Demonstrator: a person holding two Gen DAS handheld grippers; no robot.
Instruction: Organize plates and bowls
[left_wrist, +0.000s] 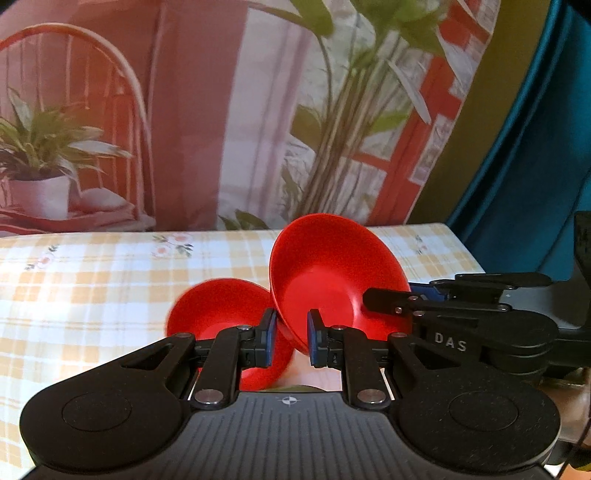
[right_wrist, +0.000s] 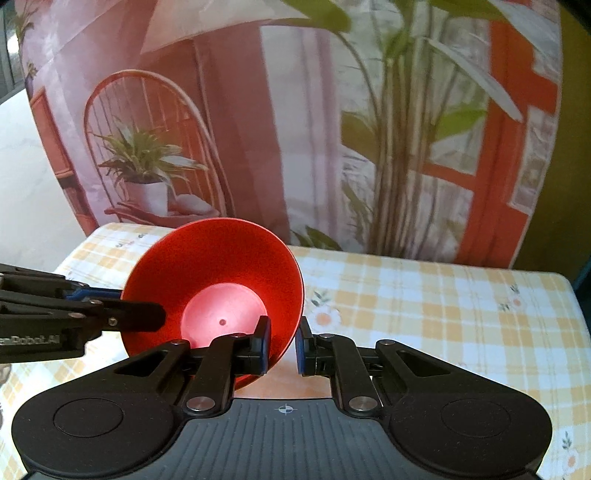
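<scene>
Two hand-held tools gripped one red bowl (right_wrist: 221, 288) above a desk (left_wrist: 92, 280) covered in yellow check cloth. The left tool (left_wrist: 290, 341) pinched the bowl's near rim between nearly closed fingers; the right tool (right_wrist: 282, 349) pinched the opposite rim — the bowl tilted, lifted clear. A second red bowl (left_wrist: 218, 306) sat lower, just beside it, blurred.

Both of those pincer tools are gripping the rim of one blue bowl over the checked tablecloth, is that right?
Not quite: the bowl is red, not blue, as the right wrist view shows plainly. The rest stands: the left gripper and the right gripper both pinch its rim over the checked tablecloth.
</scene>
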